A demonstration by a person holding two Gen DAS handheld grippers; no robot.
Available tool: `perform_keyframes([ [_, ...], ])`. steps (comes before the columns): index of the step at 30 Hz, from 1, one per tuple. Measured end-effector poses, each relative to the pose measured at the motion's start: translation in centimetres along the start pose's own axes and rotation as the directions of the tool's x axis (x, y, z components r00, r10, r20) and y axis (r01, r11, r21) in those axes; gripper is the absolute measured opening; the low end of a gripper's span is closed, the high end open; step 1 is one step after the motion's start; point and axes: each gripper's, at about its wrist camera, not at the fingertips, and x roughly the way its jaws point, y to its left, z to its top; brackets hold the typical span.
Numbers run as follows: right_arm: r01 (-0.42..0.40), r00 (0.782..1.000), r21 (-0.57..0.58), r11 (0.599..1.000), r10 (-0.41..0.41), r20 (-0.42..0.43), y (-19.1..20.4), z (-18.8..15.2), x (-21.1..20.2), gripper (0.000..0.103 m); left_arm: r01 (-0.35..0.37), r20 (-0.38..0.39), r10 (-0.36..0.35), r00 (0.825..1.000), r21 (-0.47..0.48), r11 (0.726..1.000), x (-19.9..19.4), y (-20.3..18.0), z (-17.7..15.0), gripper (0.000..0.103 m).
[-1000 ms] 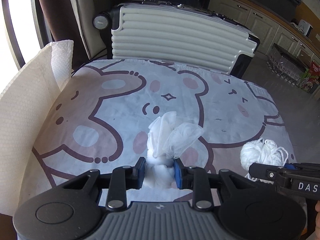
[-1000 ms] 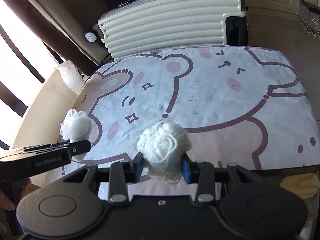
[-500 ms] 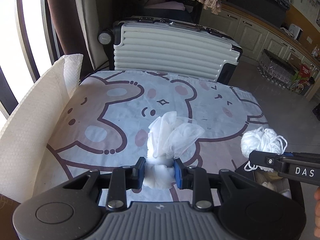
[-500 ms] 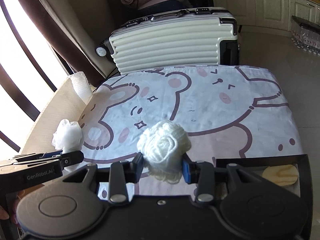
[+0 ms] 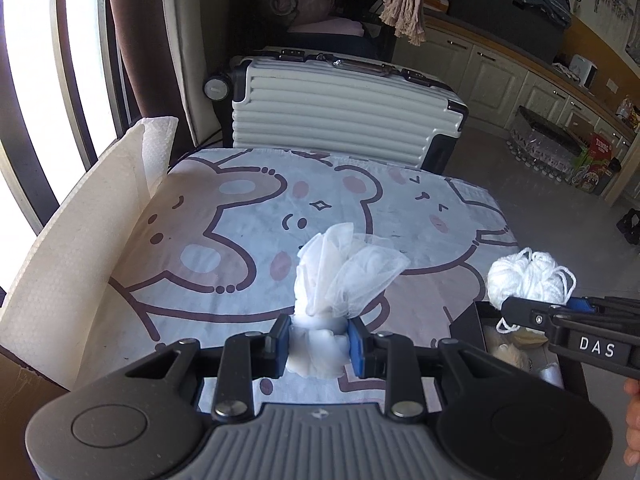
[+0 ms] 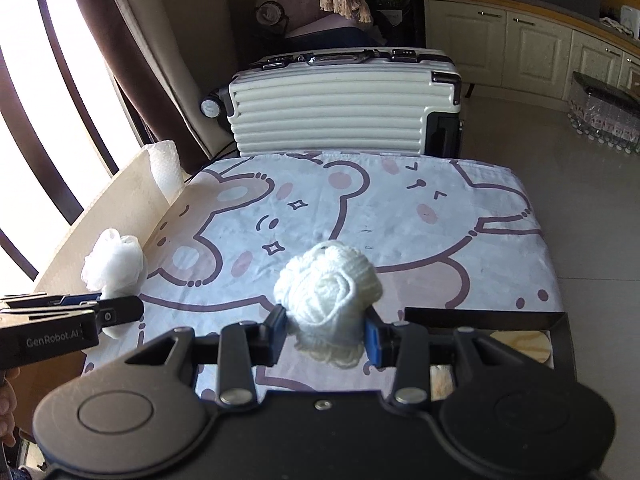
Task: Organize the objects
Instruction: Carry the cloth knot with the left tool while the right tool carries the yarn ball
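My left gripper (image 5: 318, 340) is shut on a white mesh bundle (image 5: 344, 276), held in the air above the near edge of the bear-print cloth (image 5: 248, 216). My right gripper (image 6: 326, 334) is shut on a ball of white yarn (image 6: 328, 292), also lifted above the cloth's (image 6: 400, 220) near edge. In the left wrist view the right gripper (image 5: 516, 312) comes in from the right with the yarn (image 5: 528, 276). In the right wrist view the left gripper (image 6: 116, 312) shows at the left with the mesh bundle (image 6: 114, 260).
A black bin (image 6: 492, 316) with a round wooden piece (image 6: 520, 344) inside stands at the near right corner. A cardboard box lined with white foam sheet (image 5: 80, 248) stands along the left. A ribbed white suitcase (image 5: 340, 116) lies behind the table.
Both grippers have risen and drawn back from the table with their loads still gripped; the suitcase and the room behind it now show more fully.
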Motion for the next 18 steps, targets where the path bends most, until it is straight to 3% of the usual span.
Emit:
perform_keyframes([
  [18, 0.019, 0.999, -0.041, 0.999, -0.018, 0.028, -0.4, -0.4, -2.3, 0.04, -0.009, 0.034, 0.009, 0.999, -0.009, 1.0, -1.8, -0.6, -0.6, 0.032],
])
